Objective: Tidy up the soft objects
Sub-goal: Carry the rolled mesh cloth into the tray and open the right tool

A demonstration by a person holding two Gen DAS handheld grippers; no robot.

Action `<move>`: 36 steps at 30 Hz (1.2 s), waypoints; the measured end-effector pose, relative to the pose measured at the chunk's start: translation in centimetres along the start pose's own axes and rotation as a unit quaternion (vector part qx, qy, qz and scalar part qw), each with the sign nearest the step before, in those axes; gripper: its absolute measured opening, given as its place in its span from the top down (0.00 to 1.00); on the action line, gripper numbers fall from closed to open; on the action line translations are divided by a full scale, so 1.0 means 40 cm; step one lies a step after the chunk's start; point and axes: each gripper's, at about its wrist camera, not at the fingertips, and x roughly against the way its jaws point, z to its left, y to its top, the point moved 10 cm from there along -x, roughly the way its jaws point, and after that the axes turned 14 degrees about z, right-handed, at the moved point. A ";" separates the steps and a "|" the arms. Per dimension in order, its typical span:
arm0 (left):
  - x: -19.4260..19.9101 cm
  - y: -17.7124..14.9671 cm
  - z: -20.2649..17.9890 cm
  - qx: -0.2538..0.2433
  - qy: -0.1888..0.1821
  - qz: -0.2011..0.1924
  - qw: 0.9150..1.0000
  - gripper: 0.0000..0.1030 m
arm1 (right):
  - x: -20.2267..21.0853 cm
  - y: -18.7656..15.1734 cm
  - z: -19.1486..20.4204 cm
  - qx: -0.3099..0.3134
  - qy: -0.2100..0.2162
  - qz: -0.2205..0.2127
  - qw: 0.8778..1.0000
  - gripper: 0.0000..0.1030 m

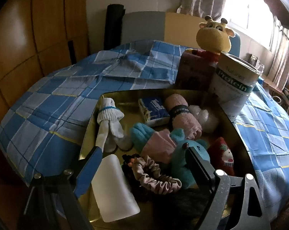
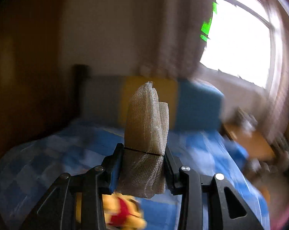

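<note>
Right wrist view: right gripper (image 2: 144,153) clamps 1 mesh roll (image 2: 146,122) — keep squeezing gently; left gripper (image 1: 144,153) gapes over the tray (image 1: 238,134).

We count one gold tray (image 1: 90,122) on the bed holding two plush toys, a blue one (image 1: 190,153) and a red one (image 1: 223,154), one pink rolled towel (image 1: 184,115), one white sock bundle (image 1: 110,115), one tissue pack (image 1: 154,109) and one scrunchie (image 1: 155,178). Behind stand one giraffe plush (image 1: 214,36), one protein tin (image 1: 234,84) and one pink box (image 1: 194,71). We see one gauze roll (image 2: 146,122).
</note>
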 end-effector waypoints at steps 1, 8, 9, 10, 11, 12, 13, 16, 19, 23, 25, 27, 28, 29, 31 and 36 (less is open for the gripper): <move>0.000 -0.002 0.001 0.001 0.000 0.001 1.000 0.14 | 0.015 -0.006 0.075 0.032 0.027 -0.005 0.999 0.63; 0.009 -0.010 0.018 0.010 0.006 -0.001 1.000 0.14 | -0.025 -0.240 0.389 0.154 0.117 0.062 0.979 0.63; 0.010 -0.010 0.025 0.015 0.008 0.000 1.000 0.14 | -0.037 -0.285 0.419 0.165 0.129 0.078 0.975 0.63; 0.011 -0.010 0.034 0.020 0.010 0.000 1.000 0.14 | -0.044 -0.333 0.441 0.172 0.138 0.091 0.971 0.63; 0.013 -0.009 0.045 0.027 0.013 -0.001 1.000 0.14 | -0.057 -0.387 0.461 0.173 0.153 0.109 0.967 0.63; 0.017 -0.009 0.055 0.034 0.014 -0.002 0.999 0.14 | -0.059 -0.429 0.484 0.171 0.167 0.124 0.963 0.63; 0.020 -0.008 0.066 0.040 0.014 -0.003 0.999 0.14 | -0.067 -0.477 0.502 0.168 0.182 0.140 0.959 0.63; 0.033 -0.006 0.109 0.059 0.024 -0.009 0.998 0.14 | -0.075 -0.632 0.555 0.149 0.237 0.194 0.941 0.63; 0.037 -0.010 0.148 0.081 0.027 -0.008 0.996 0.14 | -0.071 -0.779 0.599 0.123 0.279 0.255 0.918 0.63; 0.036 -0.015 0.169 0.096 0.027 -0.007 0.995 0.14 | -0.067 -0.925 0.616 0.096 0.289 0.292 0.907 0.63; 0.034 -0.019 0.166 0.098 0.027 -0.006 0.995 0.14 | -0.068 -0.960 0.621 0.086 0.294 0.299 0.904 0.63; 0.033 -0.021 0.158 0.098 0.024 -0.005 0.995 0.14 | -0.045 -1.005 0.638 0.082 0.301 0.308 0.899 0.63; 0.033 -0.021 0.155 0.097 0.023 -0.004 0.995 0.14 | -0.050 -1.020 0.651 0.085 0.299 0.310 0.898 0.63; 0.034 -0.021 0.149 0.096 0.021 -0.004 0.995 0.13 | -0.051 -1.035 0.656 0.088 0.288 0.311 0.901 0.63; 0.036 -0.020 0.139 0.091 0.021 -0.005 0.996 0.11 | -0.082 -1.048 0.639 0.083 0.251 0.313 0.912 0.63; 0.038 -0.015 0.119 0.087 0.022 -0.006 0.996 0.08 | -0.130 -1.050 0.631 0.069 0.225 0.311 0.921 0.63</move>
